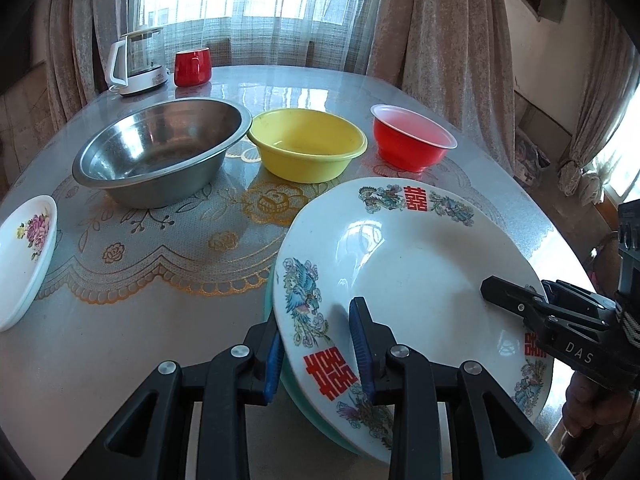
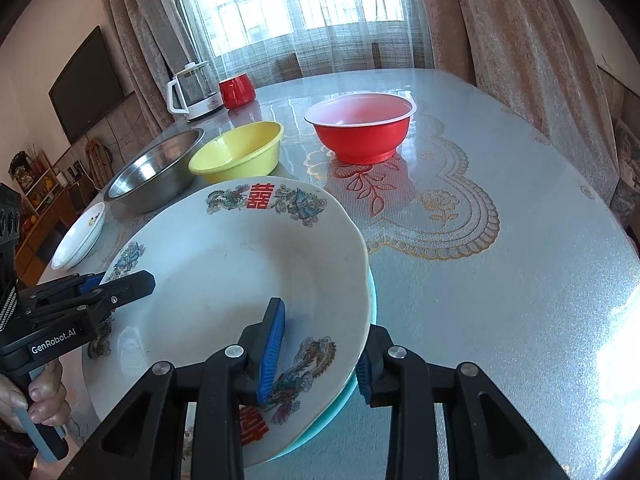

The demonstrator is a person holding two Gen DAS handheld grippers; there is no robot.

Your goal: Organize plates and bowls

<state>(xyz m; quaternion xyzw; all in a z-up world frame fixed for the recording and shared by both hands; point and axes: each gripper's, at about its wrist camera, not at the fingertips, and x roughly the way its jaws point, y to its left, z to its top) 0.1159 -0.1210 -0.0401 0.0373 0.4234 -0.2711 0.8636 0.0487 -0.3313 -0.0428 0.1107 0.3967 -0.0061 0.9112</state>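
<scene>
A large white plate [image 1: 404, 272] [image 2: 224, 280] with red characters and bird patterns lies on a teal plate [image 1: 276, 364] [image 2: 344, 396], low over the table's near side. My left gripper [image 1: 320, 344] [image 2: 128, 286] is shut over the left rims of both plates, one blue pad on top and one underneath. At the opposite rim my right gripper [image 2: 320, 344] [image 1: 504, 300] is shut the same way. Behind stand a steel bowl [image 1: 160, 152] [image 2: 156, 176], a yellow bowl [image 1: 308, 148] [image 2: 240, 152] and a red bowl [image 1: 412, 140] [image 2: 360, 124]. A small flowered plate [image 1: 24, 252] [image 2: 80, 236] sits at the left.
A glass kettle [image 1: 138, 60] [image 2: 192, 88] and a red mug [image 1: 192, 66] [image 2: 237, 90] stand at the table's far left corner. The table [image 1: 180, 264] [image 2: 500, 280] has a glossy patterned cover. Curtains and a window lie behind. A hand [image 2: 36, 396] holds the left gripper's handle.
</scene>
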